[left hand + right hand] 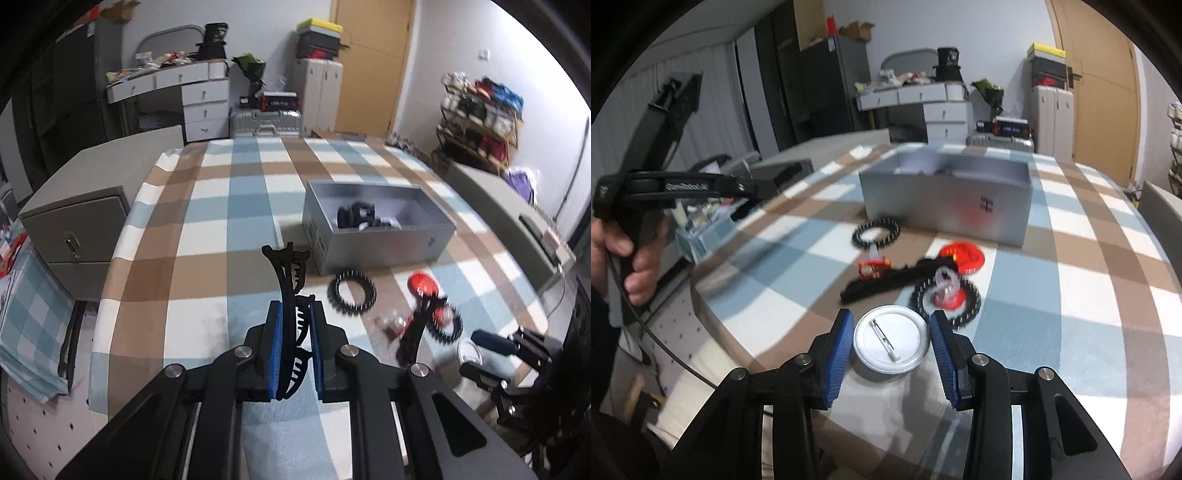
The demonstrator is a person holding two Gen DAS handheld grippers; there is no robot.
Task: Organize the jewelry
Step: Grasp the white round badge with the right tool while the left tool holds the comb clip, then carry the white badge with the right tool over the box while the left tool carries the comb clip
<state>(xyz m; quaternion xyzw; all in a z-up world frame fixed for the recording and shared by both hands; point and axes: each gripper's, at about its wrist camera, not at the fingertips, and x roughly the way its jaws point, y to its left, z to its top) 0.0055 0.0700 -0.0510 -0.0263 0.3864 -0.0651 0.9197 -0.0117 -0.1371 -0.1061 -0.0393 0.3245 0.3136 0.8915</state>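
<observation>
My left gripper (295, 308) is shut on a black curved hair clip (286, 273), which sticks up and forward from between the blue pads above the checked tablecloth. My right gripper (891, 317) is shut on a round silver pin badge (891, 345) that lies pin side up near the table's front edge, a pad against each side. A grey open box (369, 243) stands further back with dark pieces inside. In front of it lie a black beaded ring (875, 232), a red round piece (962, 256), a long black clip (882, 282) and a second beaded ring (973, 299).
A small red clip (873, 267) lies among the loose pieces. A person's hand (639, 266) holds the left gripper's handle at the left of the right wrist view. Grey cabinets (81, 229) flank the table. Drawers, suitcases and a shoe rack (480, 118) stand behind.
</observation>
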